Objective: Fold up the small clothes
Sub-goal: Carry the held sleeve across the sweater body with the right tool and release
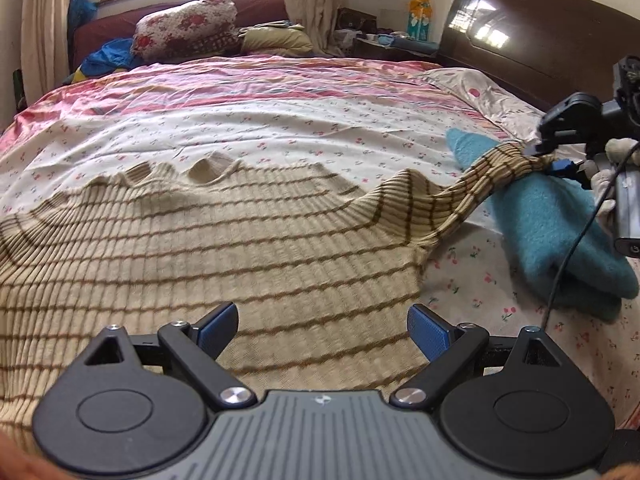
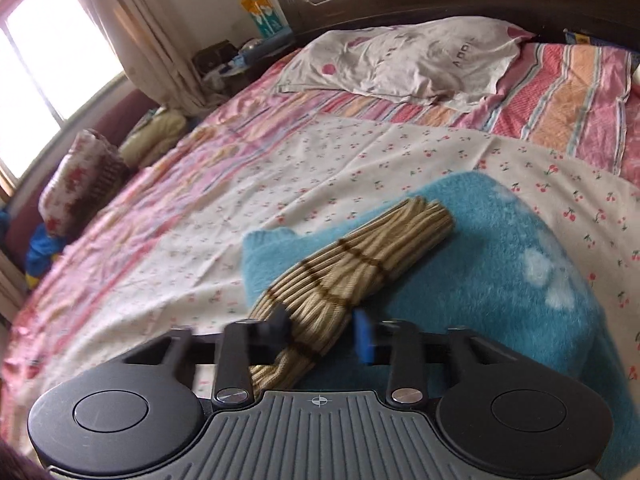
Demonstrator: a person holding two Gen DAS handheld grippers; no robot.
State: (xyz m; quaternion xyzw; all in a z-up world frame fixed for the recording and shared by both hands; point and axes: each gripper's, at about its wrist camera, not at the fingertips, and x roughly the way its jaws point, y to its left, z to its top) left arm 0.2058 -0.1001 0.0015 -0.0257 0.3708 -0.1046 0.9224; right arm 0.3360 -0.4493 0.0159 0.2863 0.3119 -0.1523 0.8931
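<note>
A beige ribbed sweater with brown stripes (image 1: pixel 200 248) lies spread on the bed sheet (image 1: pixel 260 120), its far edge rumpled. Its right sleeve (image 1: pixel 472 188) rises taut off the sheet and crosses a folded fuzzy blue garment (image 1: pixel 560 232). My right gripper (image 1: pixel 548 156) is shut on that sleeve. In the right wrist view the bunched sleeve (image 2: pixel 360 256) runs between the pads of my right gripper (image 2: pixel 322 332), its cuff end resting on the blue garment (image 2: pixel 500 264). My left gripper (image 1: pixel 322 320) hovers open over the sweater's body, with nothing between its fingers.
A white pillow (image 2: pixel 420 60) lies below the dark headboard (image 1: pixel 540 32). A floral bundle (image 1: pixel 184 24) and other bedding pile up by the window. A cluttered nightstand (image 1: pixel 392 40) stands in the corner. A black cable (image 1: pixel 572 248) hangs from the right gripper, held by a gloved hand (image 1: pixel 616 152).
</note>
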